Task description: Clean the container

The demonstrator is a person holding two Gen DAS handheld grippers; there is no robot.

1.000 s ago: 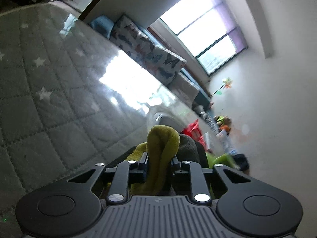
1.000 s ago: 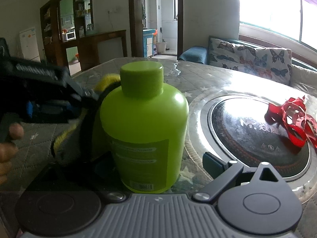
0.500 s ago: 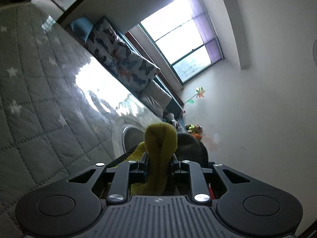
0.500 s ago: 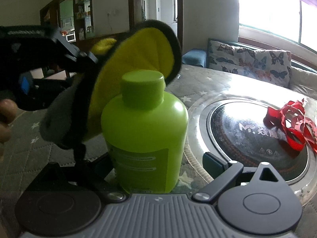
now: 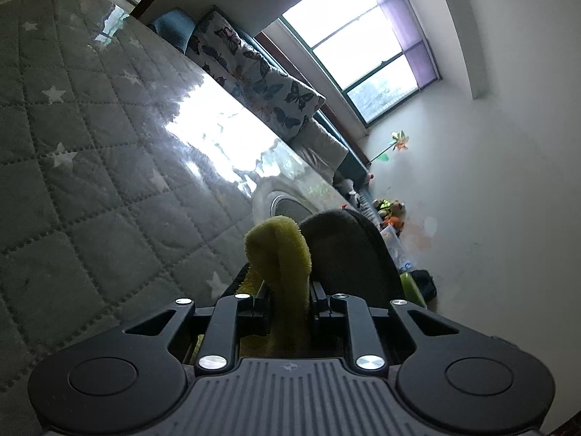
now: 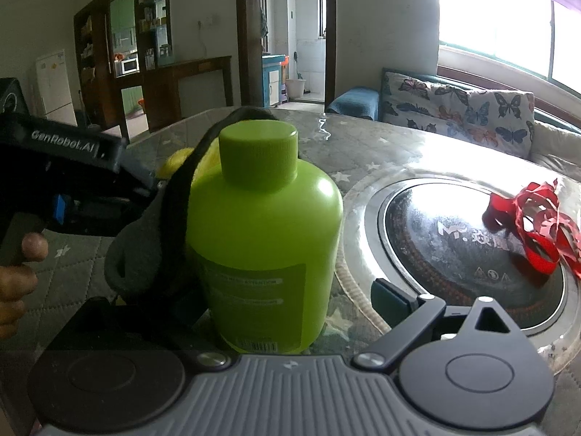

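Note:
A lime-green bottle with a screw cap stands upright between the jaws of my right gripper, which is shut on its lower part. Its right finger shows; the cloth hides the left one. My left gripper is shut on a cloth, yellow on one face and dark grey on the other. In the right wrist view the left gripper comes in from the left and holds the cloth against the bottle's left side and behind its cap. A hand grips its handle.
The quilted grey table cover has white stars. A round black cooktop is set into the table to the right of the bottle, with a tangle of red ribbon on it. A butterfly-print sofa stands beyond the table.
Half a second ago the cloth was spread above the bottle's cap. It has come down to the bottle's left side. The bottle and right gripper have stayed put.

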